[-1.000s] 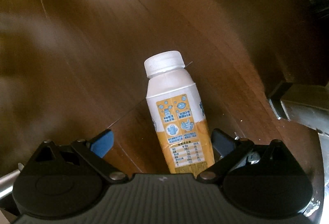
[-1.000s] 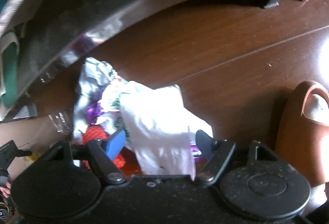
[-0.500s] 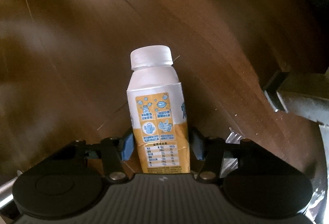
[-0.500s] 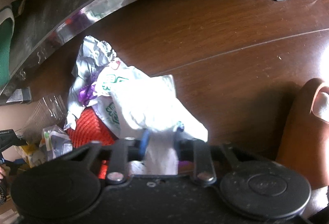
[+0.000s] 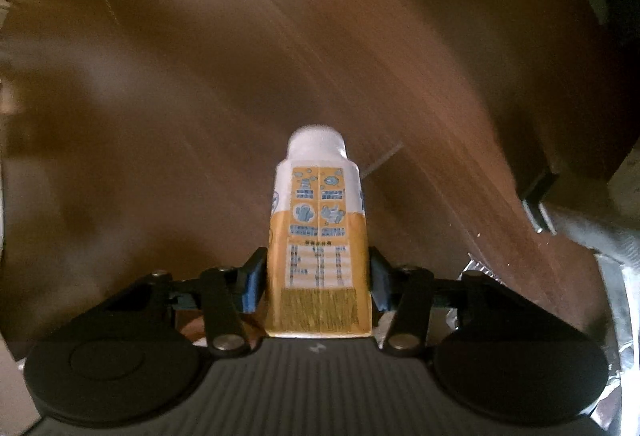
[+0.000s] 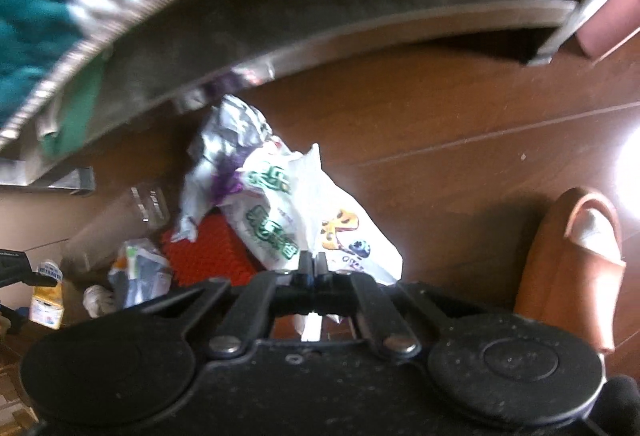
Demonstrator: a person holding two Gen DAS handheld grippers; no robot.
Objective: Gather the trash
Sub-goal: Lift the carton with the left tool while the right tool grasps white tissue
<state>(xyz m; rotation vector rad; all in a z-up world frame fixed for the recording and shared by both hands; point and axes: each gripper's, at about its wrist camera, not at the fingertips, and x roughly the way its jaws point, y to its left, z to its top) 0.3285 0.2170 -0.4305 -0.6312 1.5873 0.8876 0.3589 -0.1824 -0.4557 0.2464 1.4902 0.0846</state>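
Observation:
My left gripper (image 5: 316, 282) is shut on a small white and orange drink bottle (image 5: 318, 236) with a white cap, held upright above the brown wood floor. My right gripper (image 6: 314, 268) is shut on a white printed plastic bag (image 6: 316, 220), lifting its edge off the floor. Under and beside the bag lie a crumpled silver wrapper (image 6: 228, 152), a red mesh piece (image 6: 204, 256), a clear plastic cup (image 6: 120, 224) and a small crumpled packet (image 6: 138, 272). The left gripper with the bottle also shows at the left edge of the right wrist view (image 6: 46, 300).
A sofa base with a metal trim (image 6: 320, 36) and a teal blanket (image 6: 48, 16) runs across the back. A brown slipper (image 6: 576, 264) lies at the right. A metal furniture leg (image 5: 540, 208) and silver foil (image 5: 616, 300) sit at the right of the left wrist view.
My left gripper closed on the bottle and lifted it. My right gripper closed fully on the white bag and pulled it up, uncovering more of the red mesh and the printed sides.

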